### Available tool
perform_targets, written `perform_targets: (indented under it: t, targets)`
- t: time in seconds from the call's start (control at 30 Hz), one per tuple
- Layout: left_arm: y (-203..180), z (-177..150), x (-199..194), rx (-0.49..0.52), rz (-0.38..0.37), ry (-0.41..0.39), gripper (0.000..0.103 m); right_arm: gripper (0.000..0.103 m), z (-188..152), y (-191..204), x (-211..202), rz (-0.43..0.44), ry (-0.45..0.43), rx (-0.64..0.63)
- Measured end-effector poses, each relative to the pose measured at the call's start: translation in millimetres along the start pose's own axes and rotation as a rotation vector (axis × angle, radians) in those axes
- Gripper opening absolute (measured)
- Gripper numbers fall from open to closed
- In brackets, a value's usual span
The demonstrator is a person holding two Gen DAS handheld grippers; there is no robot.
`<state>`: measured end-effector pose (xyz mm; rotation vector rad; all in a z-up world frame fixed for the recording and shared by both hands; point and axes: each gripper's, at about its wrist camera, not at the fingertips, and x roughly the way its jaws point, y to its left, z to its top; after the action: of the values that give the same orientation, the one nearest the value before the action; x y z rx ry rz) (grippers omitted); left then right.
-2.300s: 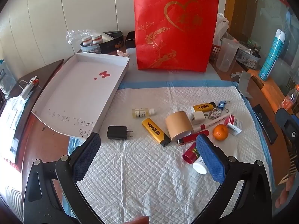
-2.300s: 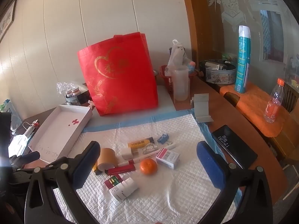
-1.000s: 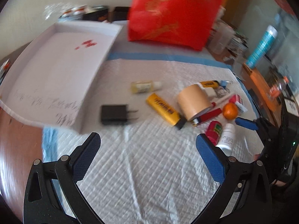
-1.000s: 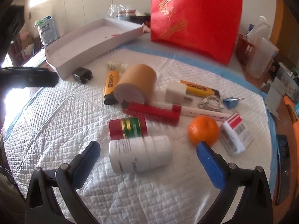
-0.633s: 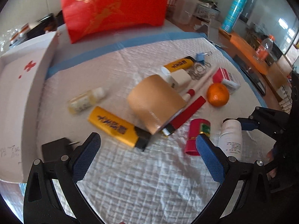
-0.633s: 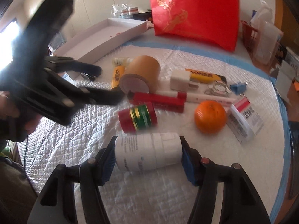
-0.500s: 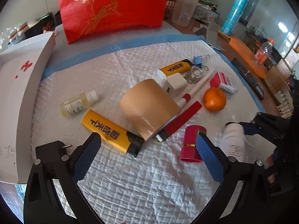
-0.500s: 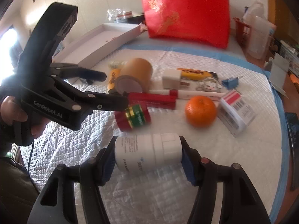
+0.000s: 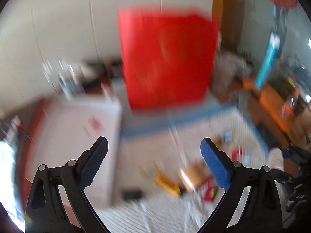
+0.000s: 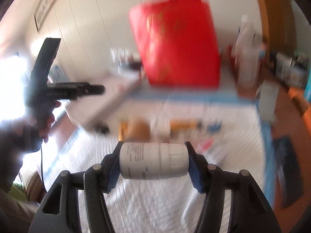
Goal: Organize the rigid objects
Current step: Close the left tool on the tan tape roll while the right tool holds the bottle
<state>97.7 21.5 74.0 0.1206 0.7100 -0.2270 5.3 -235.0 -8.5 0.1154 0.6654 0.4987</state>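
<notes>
Both views are pretty blurry: right hand-held gripper [image 10: 154, 162] is clamped on a white bottle [image 10: 154, 161] lying sideways between its pads, up off the padded bench [image 10: 155, 203]; left hand-held gripper [image 9: 154, 153] is spread wide with nothing in it, tray [image 9: 77, 136] just beyond

Both views v. blurred. Pale panelled wall [image 9: 68, 29] behind, framed picture [image 10: 45, 5] hung upper left. Wooden door frame [image 9: 226, 19] at right. Strong daylight from left side [image 10: 11, 71]. Brown wooden counter [image 10: 287, 120] w/ white quilted pad [image 10: 155, 203], blue-edged.
</notes>
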Motion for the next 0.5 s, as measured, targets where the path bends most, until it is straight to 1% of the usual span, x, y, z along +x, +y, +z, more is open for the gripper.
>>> perform_targets:
  t: [0.03, 0.1, 0.13, 0.2, 0.23, 0.3, 0.4, 0.43, 0.47, 0.5]
  targets:
    - [0, 25, -16, 0.035, 0.013, -0.05, 0.097, 0.06, 11, -3, -13, 0.001, -0.045, -0.008]
    - [-3, 48, -30, 0.12, 0.006, -0.077, 0.097, 0.06, 35, -6, -35, 0.006, -0.122, -0.015]
    - [-10, 57, -30, 0.184, 0.011, -0.081, 0.097, 0.06, 41, -7, -41, 0.01, -0.144, -0.016]
    - [-21, 53, -21, 0.285, 0.012, -0.062, 0.097, 0.06, 52, -8, -52, 0.019, -0.181, -0.011]
    - [-27, 41, -11, 0.33, 0.007, -0.036, 0.097, 0.06, 54, -9, -55, 0.022, -0.191, -0.004]
    - [-39, 13, 13, 0.4, -0.033, 0.025, 0.097, 0.06, 49, -9, -54, 0.011, -0.198, 0.003]
    - [-55, -43, 63, 0.489, -0.131, 0.141, 0.097, 0.06, 33, -7, -42, -0.022, -0.173, 0.043]
    - [-61, -60, 76, 0.512, -0.164, 0.172, 0.095, 0.06, 27, -6, -40, -0.041, -0.165, 0.06]
    - [-64, -74, 88, 0.534, -0.197, 0.196, 0.089, 0.06, 23, -9, -40, -0.054, -0.159, 0.076]
    - [-70, -81, 96, 0.551, -0.211, 0.211, 0.086, 0.06, 20, -8, -38, -0.072, -0.152, 0.095]
